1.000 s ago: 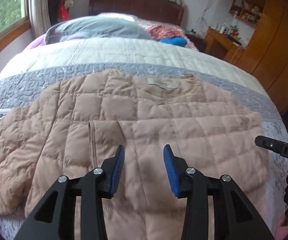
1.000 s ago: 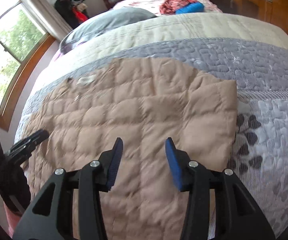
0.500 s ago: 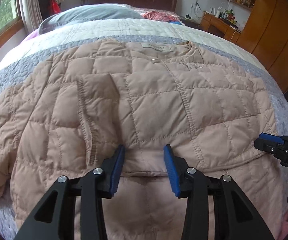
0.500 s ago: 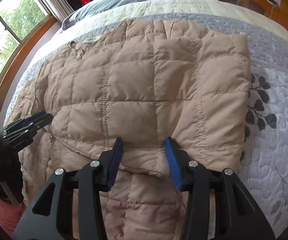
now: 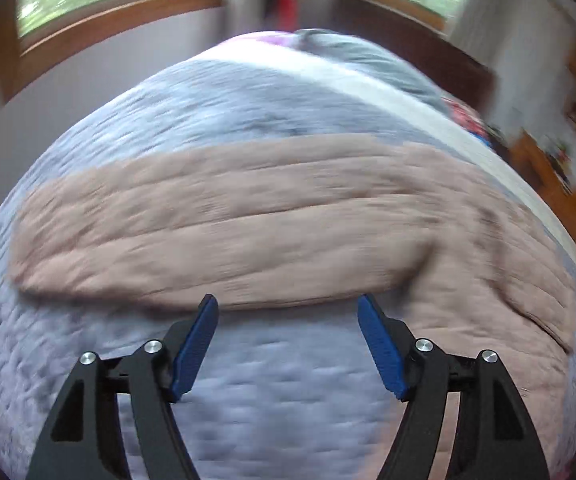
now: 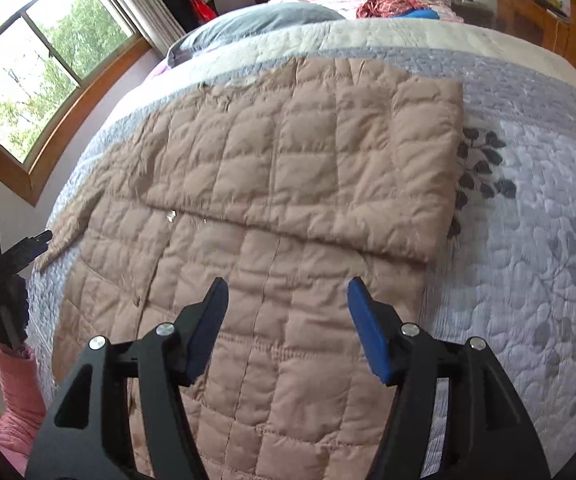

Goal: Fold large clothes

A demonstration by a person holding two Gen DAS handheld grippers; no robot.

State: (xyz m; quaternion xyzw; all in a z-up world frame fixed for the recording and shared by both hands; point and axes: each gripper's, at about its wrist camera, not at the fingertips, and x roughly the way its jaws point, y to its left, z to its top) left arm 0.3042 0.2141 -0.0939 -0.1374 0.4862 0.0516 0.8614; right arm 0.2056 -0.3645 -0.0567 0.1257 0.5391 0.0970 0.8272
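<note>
1. Right wrist view: a beige quilted padded jacket point(image 6: 288, 184) is seen spread on a bed covered by a grey-and-white quilted bedspread point(image 6: 535, 208), with one part of it already turned over the rest so that a folded edge runs across its middle.
2. The right gripper point(image 6: 286, 320) is held above the lower part of the jacket; its blue-padded fingers point(image 6: 367, 336) are spread wide and nothing is held between them.
3. At the left edge of that view the left gripper point(image 6: 16, 256) is seen beside the bed's edge, gripped by a gloved hand with a pink sleeve point(image 6: 20, 384).
4. In the left wrist view, which is heavily blurred, the left gripper point(image 5: 288, 320) is pointed at a long sleeve-like band of the jacket point(image 5: 228, 224) lying across the bedspread point(image 5: 268, 400). Its fingers point(image 5: 196, 344) are also wide apart and empty.
5. The fold is judged to be partly done, with the sleeve on the left side probably still to be brought in.
6. Risks are judged as follows: the puffy filling may spring the folded flap open, since it is not held down; a pinch on only the top layer may drag the stack askew; a fast approach, suggested by the blur, may cause the sleeve edge to be missed or the bedspread to be caught instead.
</note>
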